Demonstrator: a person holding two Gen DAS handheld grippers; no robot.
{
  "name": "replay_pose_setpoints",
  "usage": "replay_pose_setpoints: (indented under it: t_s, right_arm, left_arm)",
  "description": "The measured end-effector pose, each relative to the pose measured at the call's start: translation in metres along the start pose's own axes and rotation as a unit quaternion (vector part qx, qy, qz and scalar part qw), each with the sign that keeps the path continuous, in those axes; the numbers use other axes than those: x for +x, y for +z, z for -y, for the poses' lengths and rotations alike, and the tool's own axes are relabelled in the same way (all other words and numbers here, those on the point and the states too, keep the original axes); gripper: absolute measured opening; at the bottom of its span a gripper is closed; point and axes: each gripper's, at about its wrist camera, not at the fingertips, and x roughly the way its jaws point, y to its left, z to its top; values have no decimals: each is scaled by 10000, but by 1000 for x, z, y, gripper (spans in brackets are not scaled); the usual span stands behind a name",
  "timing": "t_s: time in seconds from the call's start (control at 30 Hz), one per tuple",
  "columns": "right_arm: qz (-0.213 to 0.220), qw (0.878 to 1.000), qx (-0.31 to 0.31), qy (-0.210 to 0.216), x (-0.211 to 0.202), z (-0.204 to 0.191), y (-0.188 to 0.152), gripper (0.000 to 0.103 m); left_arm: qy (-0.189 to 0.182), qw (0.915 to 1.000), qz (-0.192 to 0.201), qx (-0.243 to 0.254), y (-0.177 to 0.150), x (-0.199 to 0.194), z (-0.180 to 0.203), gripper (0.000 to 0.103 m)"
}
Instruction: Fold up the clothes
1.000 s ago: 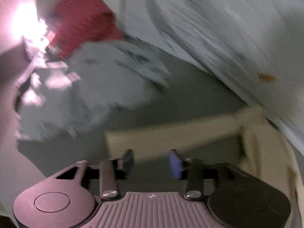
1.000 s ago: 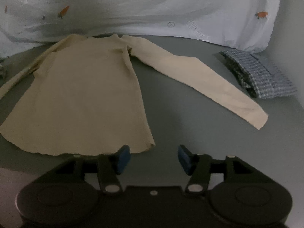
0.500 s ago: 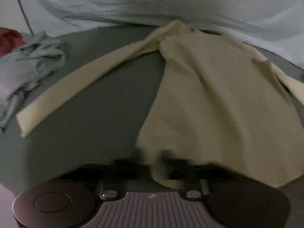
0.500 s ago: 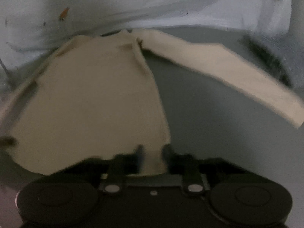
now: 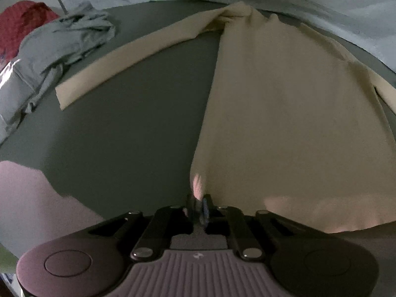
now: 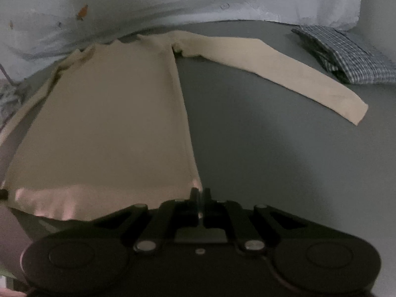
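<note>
A cream long-sleeved knit shirt (image 5: 284, 123) lies flat in the middle of what looks like a grey-covered bed (image 5: 123, 136). Its collar points to the far edge, where a pale blue quilt with small orange prints (image 6: 173, 0) is heaped, and its hem lies at the near edge. Both sleeves are spread outward.

The left claw (image 5: 198, 204) has the left corner of the hem between its fingers. Its jaws are opening slightly, but the pads still seem to press on the cloth. The right claw (image 6: 201, 193) is clenched on the right corner of the hem.

I judge that the step in hand is to lift the hem and carry it toward the collar, or to pull the body smooth first. To do it well:

- Both corners should rise together and level, so that the hem stays straight.
- The left grip looks less sure, so it may need tightening before the lift.
- The sleeves are still out, and folding them in first may give a neater result.

A crumpled grey garment (image 5: 66, 37) and a red cloth (image 5: 19, 22) lie near the far left corner, and a folded blue checked cloth (image 6: 346, 57) lies near the far right corner. All are well apart from the shirt.
</note>
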Motion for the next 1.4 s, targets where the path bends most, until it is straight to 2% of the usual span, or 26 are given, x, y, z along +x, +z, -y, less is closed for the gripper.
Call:
replay_pose_setpoints:
  t_s: [0.03, 0.1, 0.13, 0.17, 0.27, 0.37, 0.43, 0.57, 0.7, 0.73, 0.8, 0.83, 0.97, 1.03, 1.1, 1.13, 1.17, 1.2, 1.23, 1.33, 1.4]
  right_arm:
    - [-4, 10000, 8, -43, 1, -2, 2, 7]
    - [76, 9999, 41, -148, -1, -4, 7, 29]
    - [132, 9997, 40, -179, -1, -5, 9, 36]
    - [172, 9996, 30, -210, -1, -7, 11, 41]
    - [165, 9994, -82, -302, 4, -14, 12, 43]
    - [102, 9990, -160, -407, 12, -18, 10, 49]
    - [134, 9987, -142, -478, 14, -23, 6, 50]
    - [126, 9976, -102, -679, 17, -32, 8, 51]
    - [48, 9948, -295, -976, 17, -44, 10, 51]
    - [32, 9939, -352, -1046, 17, -47, 9, 51]
    - [9, 9925, -435, -1141, 17, -52, 9, 51]
    - [0, 9919, -468, -1177, 18, -55, 8, 51]
    - [10, 9897, -616, -1296, 18, -64, 8, 51]
    - [46, 9893, -650, -1305, 19, -64, 7, 51]
    - [68, 9893, -648, -1309, 20, -64, 8, 51]
    - [60, 9893, -637, -1311, 20, -64, 9, 51]
    - [48, 9892, -643, -1319, 21, -65, 9, 51]
    - [36, 9888, -674, -1331, 21, -66, 10, 51]
    - [32, 9883, -717, -1346, 21, -67, 10, 51]
    - [41, 9868, -845, -1377, 22, -73, 10, 51]
    - [63, 9862, -916, -1377, 22, -74, 10, 51]
  left_arm:
    - [-31, 10000, 30, -22, 1, -4, -4, 30]
    - [44, 9997, 219, -78, 5, -11, -16, 42]
    - [128, 9993, 344, -83, 7, -15, -25, 48]
    - [268, 9985, 472, -53, 12, -15, -33, 49]
    - [1019, 9919, 714, 267, 26, -11, -58, 50]
    - [1707, 9769, 890, 926, 38, 4, -78, 51]
    - [1927, 9649, 982, 1492, 42, 14, -87, 58]
    - [2028, 9392, 1046, 2565, 61, 47, -96, 59]
    - [1732, 9118, 1213, 3519, 59, 63, -102, 61]
    - [1619, 9094, 1258, 3620, 60, 63, -104, 61]
    - [1291, 9184, 1257, 3523, 66, 60, -117, 63]
    - [1106, 9261, 1237, 3388, 69, 59, -125, 65]
    - [178, 9707, 901, 2218, 83, 56, -160, 64]
    - [-325, 9835, 685, 1643, 93, 62, -175, 61]
    - [-487, 9855, 697, 1466, 91, 62, -175, 58]
    - [-494, 9853, 722, 1468, 97, 66, -175, 51]
    - [-498, 9862, 727, 1404, 103, 69, -173, 40]
    - [-519, 9880, 719, 1268, 106, 69, -171, 12]
    - [-541, 9896, 710, 1132, 108, 69, -169, 5]
    - [-583, 9946, 681, 527, 109, 67, -169, 4]
    - [-765, 9943, 736, -130, 108, 55, -174, 4]
